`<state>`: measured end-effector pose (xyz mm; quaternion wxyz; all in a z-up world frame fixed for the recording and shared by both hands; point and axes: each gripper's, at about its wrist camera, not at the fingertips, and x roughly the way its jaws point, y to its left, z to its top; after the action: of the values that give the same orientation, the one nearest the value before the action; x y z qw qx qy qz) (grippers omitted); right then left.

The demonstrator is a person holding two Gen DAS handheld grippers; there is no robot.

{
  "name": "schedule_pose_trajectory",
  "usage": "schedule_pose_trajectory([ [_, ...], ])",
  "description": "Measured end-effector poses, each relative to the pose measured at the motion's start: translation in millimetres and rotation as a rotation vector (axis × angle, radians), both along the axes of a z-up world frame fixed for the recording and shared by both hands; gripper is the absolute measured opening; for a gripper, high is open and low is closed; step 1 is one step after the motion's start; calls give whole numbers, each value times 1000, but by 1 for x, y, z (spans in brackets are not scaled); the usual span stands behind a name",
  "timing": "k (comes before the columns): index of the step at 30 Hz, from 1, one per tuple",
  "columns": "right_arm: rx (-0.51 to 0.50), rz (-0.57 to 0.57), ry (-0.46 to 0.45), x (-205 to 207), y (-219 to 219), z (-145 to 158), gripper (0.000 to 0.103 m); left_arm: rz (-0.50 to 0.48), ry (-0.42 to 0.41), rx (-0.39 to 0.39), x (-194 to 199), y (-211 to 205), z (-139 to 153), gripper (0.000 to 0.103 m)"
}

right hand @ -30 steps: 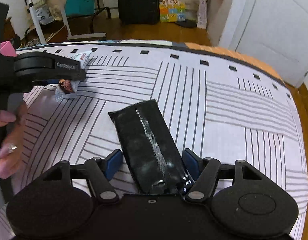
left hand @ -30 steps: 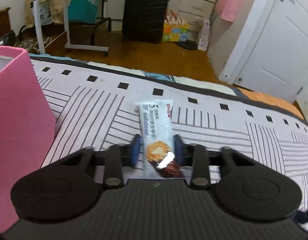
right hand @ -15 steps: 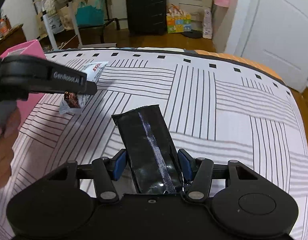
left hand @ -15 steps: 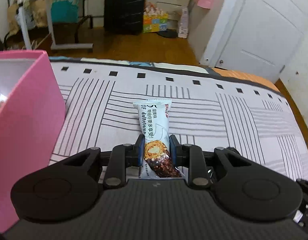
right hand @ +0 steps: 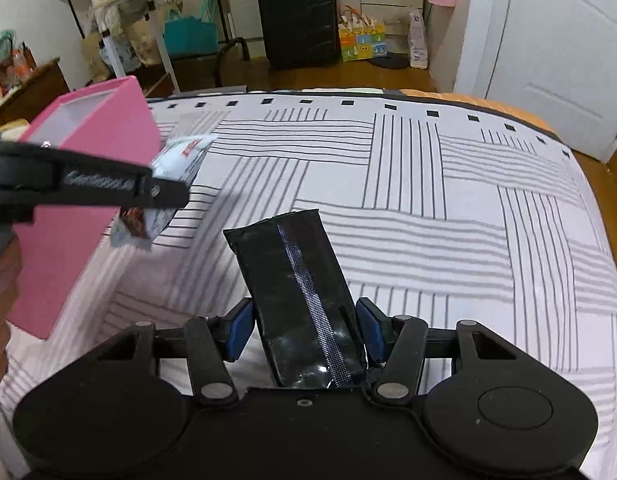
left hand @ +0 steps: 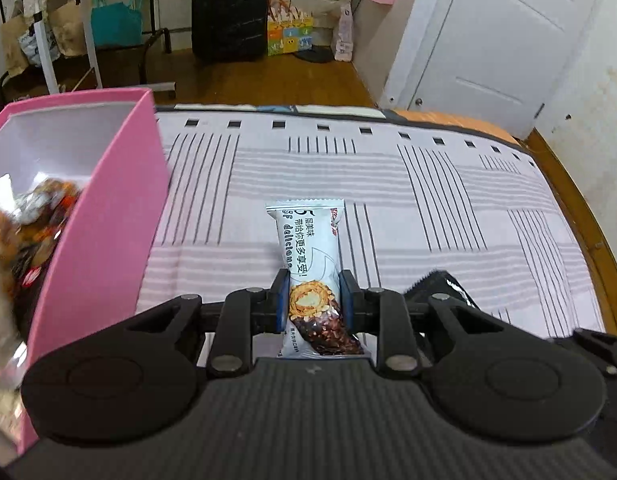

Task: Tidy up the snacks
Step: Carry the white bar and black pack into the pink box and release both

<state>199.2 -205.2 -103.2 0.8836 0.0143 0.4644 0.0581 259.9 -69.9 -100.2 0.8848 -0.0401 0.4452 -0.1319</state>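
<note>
My left gripper (left hand: 311, 295) is shut on a white snack bar packet (left hand: 308, 248) and holds it above the striped bed, just right of the open pink box (left hand: 108, 200). The box holds several wrapped snacks (left hand: 24, 220). In the right wrist view the left gripper (right hand: 164, 194) and its white packet (right hand: 176, 164) hang beside the pink box (right hand: 88, 184). My right gripper (right hand: 304, 330) is shut on a black snack packet (right hand: 296, 292), lifted over the bed. The tip of the black packet (left hand: 440, 284) shows at the right of the left wrist view.
The bed has a white sheet with grey stripes (right hand: 428, 200); its far edge meets a wooden floor. Beyond stand a black suitcase (right hand: 296, 20), a metal rack with a teal bag (right hand: 188, 36) and a white door (right hand: 556, 48).
Both grippers closed on their packets and lifted them. The left gripper moved toward the pink box, whose inside now shows. The right gripper rose with the black packet.
</note>
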Motion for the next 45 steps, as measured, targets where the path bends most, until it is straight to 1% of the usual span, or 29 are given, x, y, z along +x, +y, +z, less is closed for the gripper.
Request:
schedule_pose_trajectory([
  [3,23,2,2,-15,4,3,61,-1,2,-9,-21,11,10,24],
  [7,33,49,35,-35,12,12,61,-6,16,18,-56,22,23,24],
  [10,15,104,28,-54,23,24,61,-13,18,43,-81,32,33,24],
  [15,-14,198,25,-75,39,44,61,-63,13,26,-118,53,53,24],
  [16,-22,214,21,-80,43,47,61,-66,23,22,-124,58,55,24],
  [19,-33,238,24,-89,49,53,61,-57,52,-17,-138,74,62,24],
  [21,-24,249,27,-93,52,56,61,-52,41,-12,-149,83,67,24],
  [23,-21,263,20,-97,57,62,61,-43,33,-25,-156,94,73,24],
  [30,6,311,-31,-106,79,95,61,6,-42,-59,-166,132,103,24],
  [33,22,339,-51,-102,91,111,61,35,-93,-47,-167,149,118,24],
  [35,33,353,-54,-98,101,117,61,31,-141,-45,-171,160,130,24],
  [38,47,379,-62,-90,116,125,61,38,-174,-43,-170,174,141,24],
  [41,58,404,-85,-76,133,130,61,49,-192,-23,-160,185,145,24],
  [45,88,432,-134,-48,155,127,61,76,-171,-9,-128,199,136,24],
])
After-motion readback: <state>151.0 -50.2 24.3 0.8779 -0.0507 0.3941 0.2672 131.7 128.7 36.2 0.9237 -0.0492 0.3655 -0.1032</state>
